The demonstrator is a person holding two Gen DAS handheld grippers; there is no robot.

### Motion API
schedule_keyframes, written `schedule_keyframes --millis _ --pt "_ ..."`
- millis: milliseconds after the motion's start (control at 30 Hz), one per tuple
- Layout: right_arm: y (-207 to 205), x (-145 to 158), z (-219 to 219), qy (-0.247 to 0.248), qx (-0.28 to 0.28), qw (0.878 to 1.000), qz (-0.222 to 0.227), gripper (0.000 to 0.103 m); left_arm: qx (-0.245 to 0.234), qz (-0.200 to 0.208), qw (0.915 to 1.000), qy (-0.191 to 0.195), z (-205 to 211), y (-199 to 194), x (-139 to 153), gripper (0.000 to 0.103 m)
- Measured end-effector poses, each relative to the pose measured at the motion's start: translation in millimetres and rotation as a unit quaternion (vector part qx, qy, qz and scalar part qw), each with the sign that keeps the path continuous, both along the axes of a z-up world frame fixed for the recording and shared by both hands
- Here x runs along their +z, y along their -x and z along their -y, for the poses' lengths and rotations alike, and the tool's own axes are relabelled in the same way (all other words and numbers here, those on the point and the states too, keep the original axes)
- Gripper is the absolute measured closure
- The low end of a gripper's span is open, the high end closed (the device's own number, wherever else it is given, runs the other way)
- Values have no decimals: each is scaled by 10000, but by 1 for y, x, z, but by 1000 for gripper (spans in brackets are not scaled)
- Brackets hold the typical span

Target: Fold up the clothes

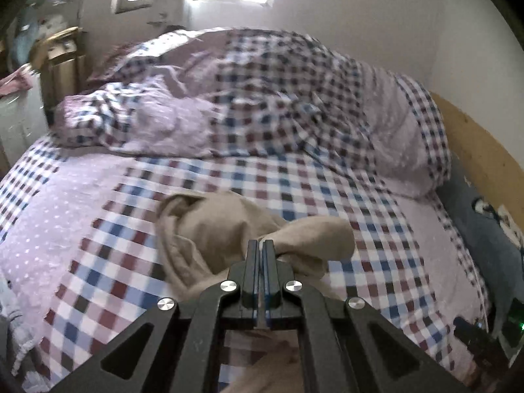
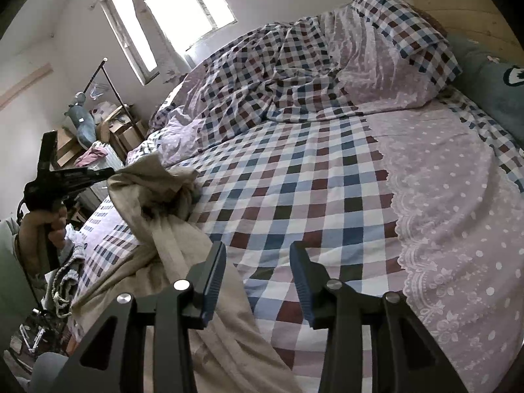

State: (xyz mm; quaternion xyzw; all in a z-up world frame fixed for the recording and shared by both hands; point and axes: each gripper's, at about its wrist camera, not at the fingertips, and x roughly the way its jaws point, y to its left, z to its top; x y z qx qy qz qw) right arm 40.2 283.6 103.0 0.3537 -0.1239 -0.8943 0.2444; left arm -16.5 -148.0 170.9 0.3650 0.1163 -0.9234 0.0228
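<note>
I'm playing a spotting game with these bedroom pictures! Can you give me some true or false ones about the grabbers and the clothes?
1. The left gripper is pinching the tan garment. True.
2. The right gripper is clamped shut. False: its jaws stand apart with nothing pressed between them.
3. The tan garment lies flat and neatly folded. False: it is bunched up and part of it is lifted off the bed sheet.
4. A rumpled quilt is heaped at the far side of the bed. True.
5. The bed sheet is plain white. False: it is checked, with a dotted lilac part.
</note>
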Motion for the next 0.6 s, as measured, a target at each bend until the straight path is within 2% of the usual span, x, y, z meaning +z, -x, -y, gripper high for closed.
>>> schedule_keyframes --millis 300,367,500,600 --pt "-3 -2 3 -17 244 9997 73 59 452 -147 9979 -440 46 -13 11 103" --pt "-4 -2 3 47 366 9993 94 59 502 -140 9977 -439 50 -13 11 103" --pt "-13 -4 17 16 976 9952 107 57 546 -173 9972 -475 51 -15 13 103" --pt "-19 -14 37 -209 1487 9884 222 57 555 -193 9972 -455 49 -16 15 103"
